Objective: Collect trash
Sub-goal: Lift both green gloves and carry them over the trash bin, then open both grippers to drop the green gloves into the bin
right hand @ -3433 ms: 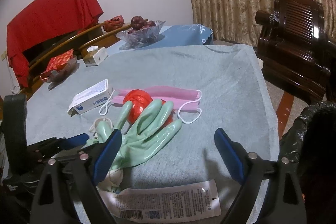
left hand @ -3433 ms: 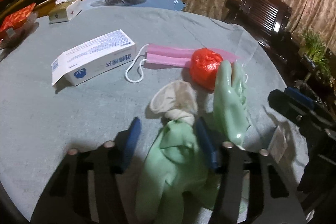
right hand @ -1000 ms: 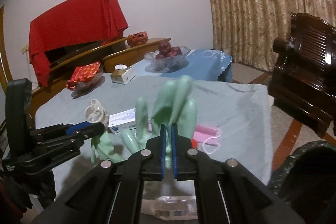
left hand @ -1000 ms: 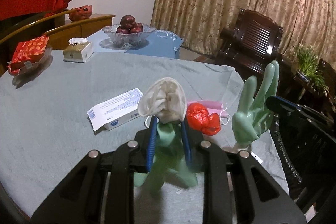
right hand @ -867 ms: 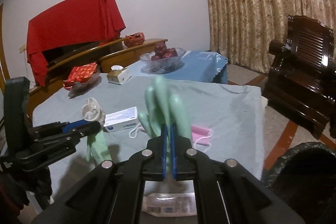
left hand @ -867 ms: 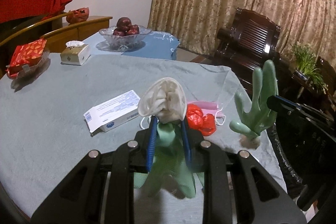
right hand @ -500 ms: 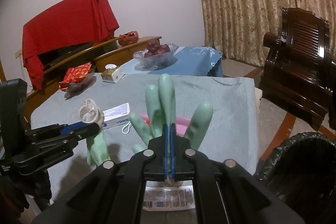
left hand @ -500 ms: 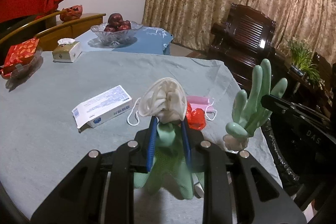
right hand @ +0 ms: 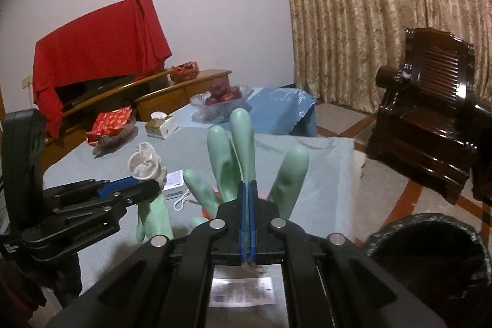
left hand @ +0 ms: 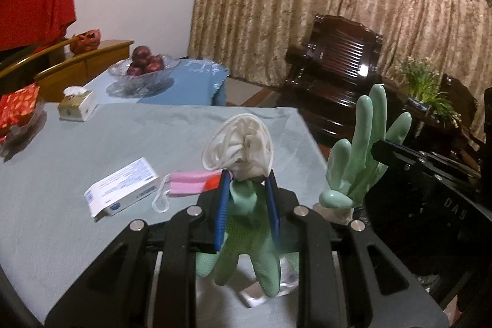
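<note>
Left wrist: your left gripper (left hand: 246, 199) clamps green glove (left hand: 246, 235), hiding red wad beside pink mask (left hand: 190, 185). Right gripper (right hand: 248, 205) pinches second glove (right hand: 243, 156); its cuff hidden.

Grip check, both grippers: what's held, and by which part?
Left gripper: green glove, clamped just below its white cuff. Right gripper: second green glove, pinched at the palm, fingers up.
</note>
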A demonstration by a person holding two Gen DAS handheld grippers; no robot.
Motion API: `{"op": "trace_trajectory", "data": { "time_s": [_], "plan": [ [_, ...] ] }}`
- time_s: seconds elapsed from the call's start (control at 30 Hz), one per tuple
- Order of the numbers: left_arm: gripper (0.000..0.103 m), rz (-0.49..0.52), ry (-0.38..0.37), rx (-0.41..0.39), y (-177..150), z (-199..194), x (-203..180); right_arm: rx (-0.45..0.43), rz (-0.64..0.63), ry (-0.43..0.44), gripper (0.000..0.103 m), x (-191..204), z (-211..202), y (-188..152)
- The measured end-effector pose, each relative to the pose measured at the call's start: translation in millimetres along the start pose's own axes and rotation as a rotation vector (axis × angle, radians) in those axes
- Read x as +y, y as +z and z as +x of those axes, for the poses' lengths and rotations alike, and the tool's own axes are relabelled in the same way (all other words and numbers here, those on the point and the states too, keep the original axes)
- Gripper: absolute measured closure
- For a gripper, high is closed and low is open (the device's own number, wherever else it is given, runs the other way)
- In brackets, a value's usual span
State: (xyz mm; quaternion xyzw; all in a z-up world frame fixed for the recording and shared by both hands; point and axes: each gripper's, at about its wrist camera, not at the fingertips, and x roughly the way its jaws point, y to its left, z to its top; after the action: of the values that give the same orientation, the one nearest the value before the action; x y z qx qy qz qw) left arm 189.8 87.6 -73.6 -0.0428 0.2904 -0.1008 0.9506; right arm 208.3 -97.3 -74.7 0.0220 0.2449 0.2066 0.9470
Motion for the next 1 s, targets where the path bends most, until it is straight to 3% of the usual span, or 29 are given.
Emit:
{"op": "trace_trajectory", "data": {
  "time_s": [0.43,0.67,1.0],
  "plan": [
    [0.081,0.053,-0.170,-0.025,7,15,-107,-0.032,0.061,-0.175,0.101,-78,-74,-9],
    [0.081,0.107,-0.280,-0.013,-2,33,-175,-0.012,0.124,-0.290,0.101,-129,-110,-34],
    [0.081,0.174,-0.367,0.049,-29,68,-243,0.050,0.209,-0.391,0.101,-180,-127,-74]
  ]
}}
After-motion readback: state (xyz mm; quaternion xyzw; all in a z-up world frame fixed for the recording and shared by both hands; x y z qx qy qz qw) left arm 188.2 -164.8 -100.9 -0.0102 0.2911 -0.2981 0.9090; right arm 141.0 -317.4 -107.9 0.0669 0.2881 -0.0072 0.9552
